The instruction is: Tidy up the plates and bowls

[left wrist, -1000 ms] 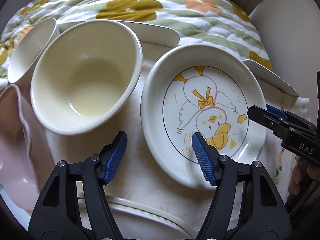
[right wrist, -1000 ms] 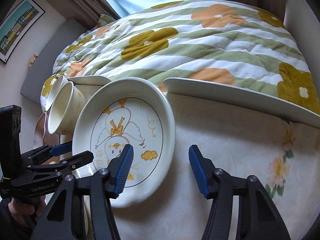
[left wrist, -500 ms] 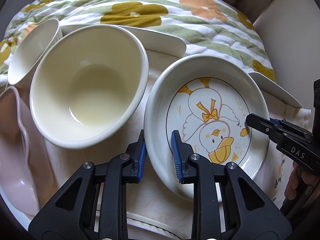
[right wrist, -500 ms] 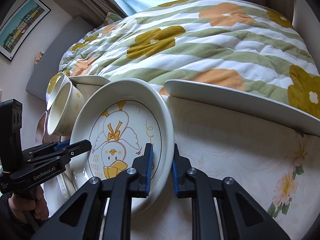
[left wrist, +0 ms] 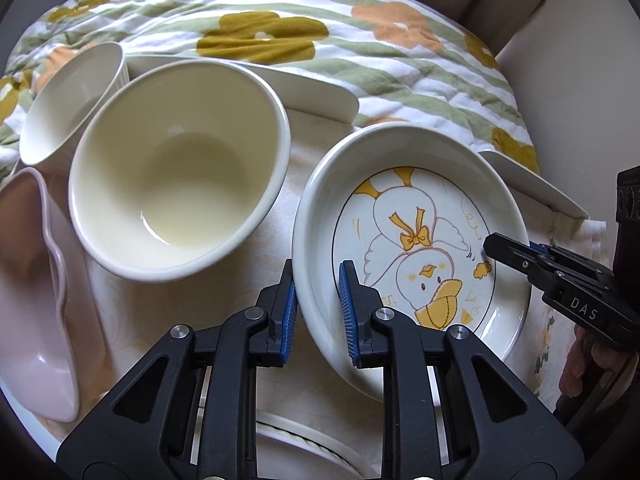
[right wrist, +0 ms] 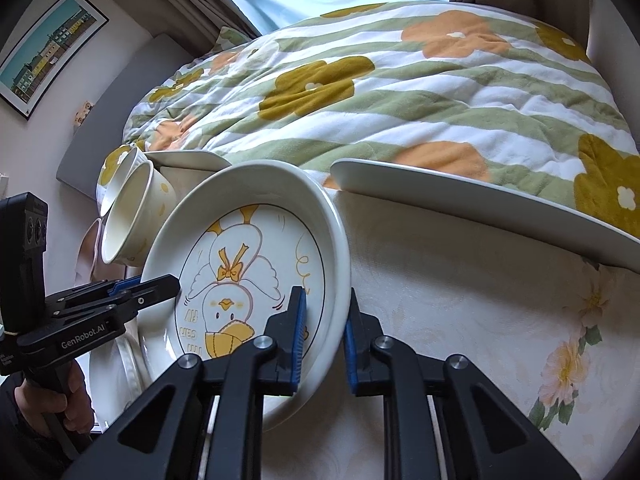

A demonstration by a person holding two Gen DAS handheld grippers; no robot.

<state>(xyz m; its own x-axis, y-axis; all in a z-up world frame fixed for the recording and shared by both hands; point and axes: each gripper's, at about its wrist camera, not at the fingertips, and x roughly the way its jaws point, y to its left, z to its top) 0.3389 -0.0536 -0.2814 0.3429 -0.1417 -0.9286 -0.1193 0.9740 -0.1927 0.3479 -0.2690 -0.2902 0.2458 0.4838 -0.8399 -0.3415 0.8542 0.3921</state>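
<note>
**Both our grippers clamp one duck plate**

We count one duck plate [left wrist: 420, 240] on the cream tablecloth [right wrist: 460, 320], two cream bowls, the big one [left wrist: 176, 200] beside it, the smaller [left wrist: 68, 108] behind. Our left gripper [left wrist: 316, 304] pinches its left rim; our right gripper [right wrist: 324, 332] pinches the opposite rim.

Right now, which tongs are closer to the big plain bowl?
Left. The left tongs pinch the duck plate's rim on the side next to the big plain bowl. The right tongs pinch the plate's opposite rim, farther away.
</note>
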